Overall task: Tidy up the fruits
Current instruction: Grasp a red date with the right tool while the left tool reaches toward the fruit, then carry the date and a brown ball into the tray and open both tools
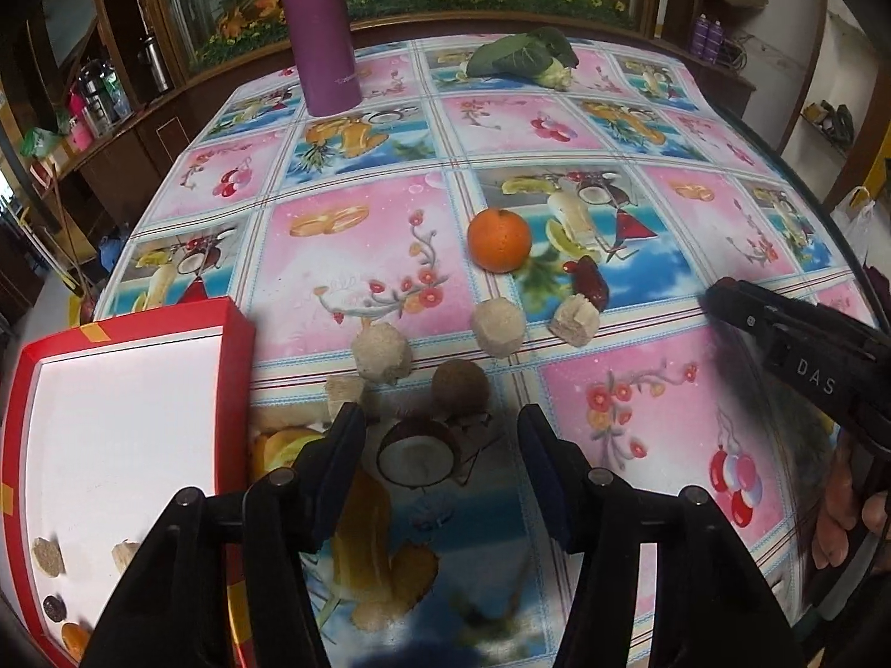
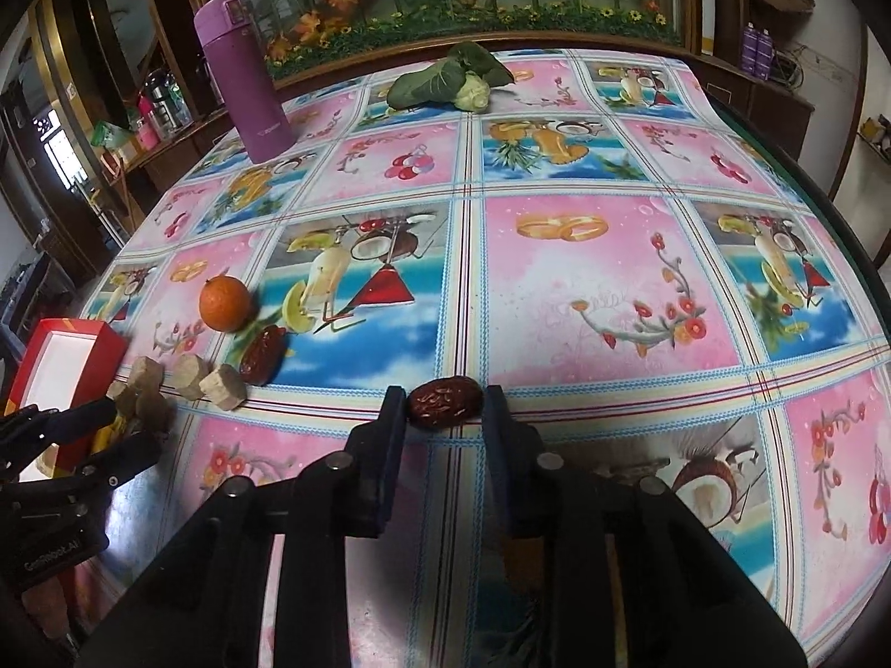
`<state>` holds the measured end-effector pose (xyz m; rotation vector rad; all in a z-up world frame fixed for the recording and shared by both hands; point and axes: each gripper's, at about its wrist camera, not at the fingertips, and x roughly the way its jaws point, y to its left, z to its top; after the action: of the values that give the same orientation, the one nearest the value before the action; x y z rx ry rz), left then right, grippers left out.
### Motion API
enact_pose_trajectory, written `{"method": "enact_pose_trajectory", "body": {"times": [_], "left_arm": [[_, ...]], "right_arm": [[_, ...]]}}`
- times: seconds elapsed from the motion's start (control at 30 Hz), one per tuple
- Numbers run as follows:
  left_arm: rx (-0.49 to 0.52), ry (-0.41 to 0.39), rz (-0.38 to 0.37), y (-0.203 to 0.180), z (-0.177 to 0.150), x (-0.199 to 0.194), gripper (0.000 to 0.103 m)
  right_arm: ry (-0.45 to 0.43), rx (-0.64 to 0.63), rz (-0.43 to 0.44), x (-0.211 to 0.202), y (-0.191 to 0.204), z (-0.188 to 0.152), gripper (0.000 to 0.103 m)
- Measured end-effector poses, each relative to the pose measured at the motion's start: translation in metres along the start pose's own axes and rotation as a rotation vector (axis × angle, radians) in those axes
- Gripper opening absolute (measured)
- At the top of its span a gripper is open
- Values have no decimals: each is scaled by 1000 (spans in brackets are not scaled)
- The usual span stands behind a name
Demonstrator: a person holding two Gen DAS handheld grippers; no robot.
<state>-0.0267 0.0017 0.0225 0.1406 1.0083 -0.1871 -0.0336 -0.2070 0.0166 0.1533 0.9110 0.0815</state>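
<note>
In the right wrist view my right gripper [image 2: 444, 403] is shut on a dark red date [image 2: 444, 402] held at its fingertips just over the tablecloth. My left gripper [image 1: 442, 431] stands open above a brown round fruit [image 1: 461, 387]. Beyond it lie several pale fruit chunks [image 1: 497, 325], an orange [image 1: 499, 239] and a second red date [image 1: 590, 281]. The red box [image 1: 234, 367] with a white inside sits to the left and holds a few small pieces [image 1: 47, 556]. The right gripper [image 1: 718, 295] shows blurred at the right edge.
A tall purple bottle [image 1: 323, 39] stands at the far left of the table. A leafy green vegetable [image 1: 523, 55] lies at the far edge. The patterned tablecloth [image 2: 584, 278] is bare across the middle and right. A cabinet runs behind the table.
</note>
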Motion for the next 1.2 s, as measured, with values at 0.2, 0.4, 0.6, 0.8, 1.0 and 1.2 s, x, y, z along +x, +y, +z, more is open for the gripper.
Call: {"method": "enact_pose_trajectory", "body": {"times": [0.2, 0.4, 0.6, 0.8, 1.0, 1.2], "left_arm": [[3, 8, -4, -7, 5, 6, 54], [10, 7, -49, -13, 9, 15, 30], [-4, -19, -68, -10, 8, 15, 21], [-28, -39, -83, -8, 0, 1, 21], [-47, -119, -96, 3, -17, -48, 21], [-117, -199, -51, 44, -31, -87, 21]], "right_arm": [[-16, 61, 27, -9, -11, 0, 30], [-15, 67, 34, -9, -12, 0, 30], [-23, 65, 35, -10, -12, 0, 30], [-44, 71, 40, -13, -14, -1, 30], [-78, 83, 40, -18, -17, 0, 30], [-101, 102, 53, -22, -17, 0, 30]]}}
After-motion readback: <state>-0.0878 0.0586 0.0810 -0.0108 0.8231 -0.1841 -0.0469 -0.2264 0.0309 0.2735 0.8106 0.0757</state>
